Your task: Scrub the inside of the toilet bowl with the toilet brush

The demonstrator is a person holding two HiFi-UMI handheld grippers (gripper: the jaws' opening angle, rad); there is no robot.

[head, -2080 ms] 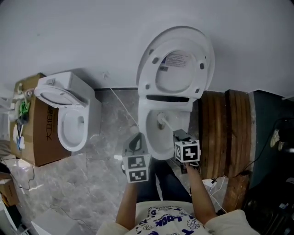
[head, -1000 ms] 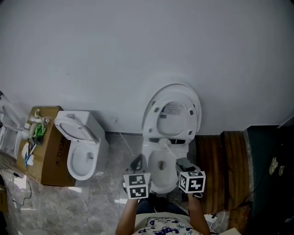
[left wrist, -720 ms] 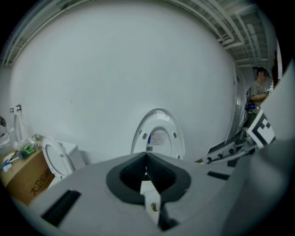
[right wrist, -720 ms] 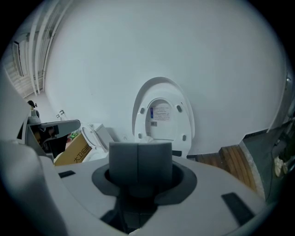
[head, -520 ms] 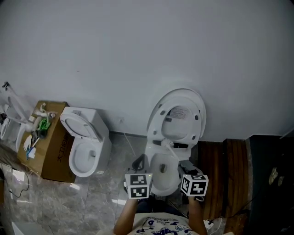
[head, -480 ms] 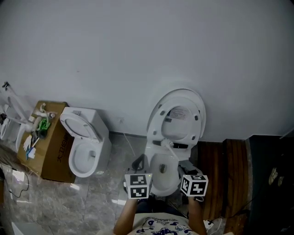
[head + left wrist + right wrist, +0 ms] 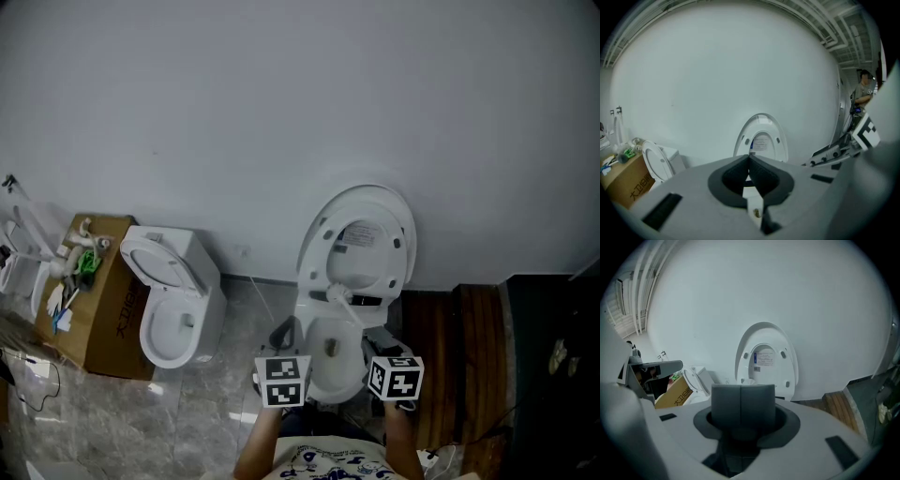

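Toilet brush point(image 7: 336, 294) gripped by right tool point(image 7: 741, 401), held above toilet bowl point(image 7: 314, 375); left tool point(image 7: 749, 161) clenched, empty. Scrubbing judged paused; brush to be lowered into bowl.

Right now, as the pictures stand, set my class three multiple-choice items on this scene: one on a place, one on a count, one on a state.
1. Where does the cardboard box stand?
A) left of the smaller toilet
B) right of the near toilet
C) behind the person

2. How many toilets are in view?
A) one
B) two
C) three

3. How is the lid of the near toilet?
A) shut over the bowl
B) raised toward the wall
C) lying on the floor

Answers:
1 A: in the head view the cardboard box sits against the smaller toilet's left side.
2 B: only the smaller toilet and the near toilet show.
3 B: the lid stands upright behind the open bowl, its underside facing the person.
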